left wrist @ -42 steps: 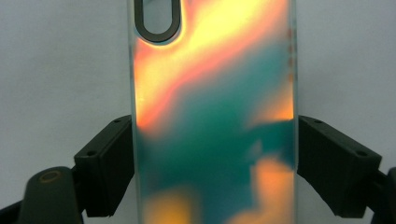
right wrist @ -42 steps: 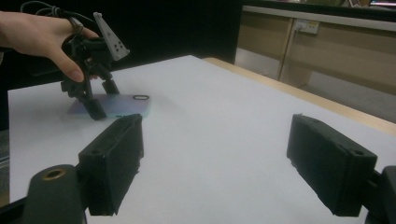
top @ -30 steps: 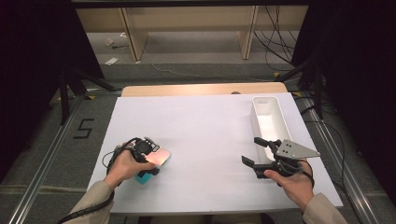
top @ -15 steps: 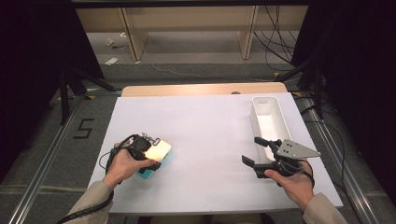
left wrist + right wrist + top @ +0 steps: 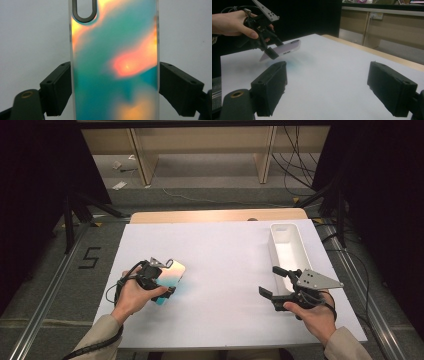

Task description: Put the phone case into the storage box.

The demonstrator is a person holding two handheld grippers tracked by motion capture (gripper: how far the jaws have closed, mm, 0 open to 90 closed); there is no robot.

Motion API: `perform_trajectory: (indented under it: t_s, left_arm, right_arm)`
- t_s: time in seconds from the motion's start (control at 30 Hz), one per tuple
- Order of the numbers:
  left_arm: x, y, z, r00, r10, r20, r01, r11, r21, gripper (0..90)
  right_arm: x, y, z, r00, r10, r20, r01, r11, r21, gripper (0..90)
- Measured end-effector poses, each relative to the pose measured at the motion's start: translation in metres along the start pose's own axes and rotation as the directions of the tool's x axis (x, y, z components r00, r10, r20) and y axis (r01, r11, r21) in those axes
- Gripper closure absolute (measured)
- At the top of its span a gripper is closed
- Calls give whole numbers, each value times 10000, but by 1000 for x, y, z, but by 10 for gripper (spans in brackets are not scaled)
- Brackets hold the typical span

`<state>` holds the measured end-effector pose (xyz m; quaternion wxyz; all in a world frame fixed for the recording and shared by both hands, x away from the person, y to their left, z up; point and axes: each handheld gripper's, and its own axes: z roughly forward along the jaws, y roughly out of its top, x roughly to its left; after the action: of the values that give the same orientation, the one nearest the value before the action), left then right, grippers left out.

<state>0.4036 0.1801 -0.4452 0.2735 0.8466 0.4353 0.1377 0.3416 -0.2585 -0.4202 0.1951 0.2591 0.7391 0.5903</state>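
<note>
From up high, the left gripper (image 5: 159, 281) is clamped on a shiny iridescent teal-and-orange phone case (image 5: 170, 273), holding it just off the white table sheet (image 5: 220, 255), while the right gripper (image 5: 276, 282) sits spread wide with nothing in it, right beside a long white plastic bin (image 5: 286, 246). In the left gripper view the case (image 5: 115, 62) runs straight up between both jaws, pinched at its long edges. In the right gripper view its own jaws gape over bare sheet (image 5: 332, 82), with the case (image 5: 284, 49) well off ahead, tilted in the other gripper (image 5: 270, 51).

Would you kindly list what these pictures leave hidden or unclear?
- Phone case, left gripper view: both ends cut by the frame edges.
- Case, high view: near end hidden under the left gripper.
- Tray inside, high view: glare hides detail; near end behind the right gripper.
</note>
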Motion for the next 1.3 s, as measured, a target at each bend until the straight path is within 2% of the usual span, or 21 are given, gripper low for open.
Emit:
perform_trajectory:
  t_s: [0.23, 0.4, 0.47, 0.97, 1.03, 1.1, 1.3]
  left_arm:
    - [-3, 2, -2, 10000, 64, 49, -61, 9984, -565, 169]
    - [-5, 3, -4, 10000, 14, 53, -8, 9942, -1078, 169]
    - [-5, 4, -5, 9999, 109, 61, -101, 9924, -1225, 169]
    - [-9, 6, -7, 9996, 288, 23, -280, 9836, -1782, 169]
    - [-10, 7, -7, 9994, 333, 20, -323, 9819, -1864, 169]
    - [-11, 7, -7, 9993, 356, 65, -337, 9809, -1914, 169]
    - [-15, 9, -8, 9988, 479, 78, -449, 9731, -2258, 169]
  right_arm:
    - [0, 0, 0, 10000, 43, 60, -42, 10000, -56, 160]
    - [0, 1, 1, 9999, 60, 110, -59, 10000, -77, 158]
    - [1, 1, 1, 9999, 42, 139, -41, 10000, -74, 157]
    - [2, 2, 5, 9998, 50, 217, -48, 10000, -77, 157]
    - [1, 2, 6, 9999, 64, 82, -63, 9999, -123, 157]
    - [2, 2, 6, 9998, 33, 207, -31, 9999, -106, 158]
    - [2, 4, 9, 9998, 50, 181, -47, 9999, -116, 159]
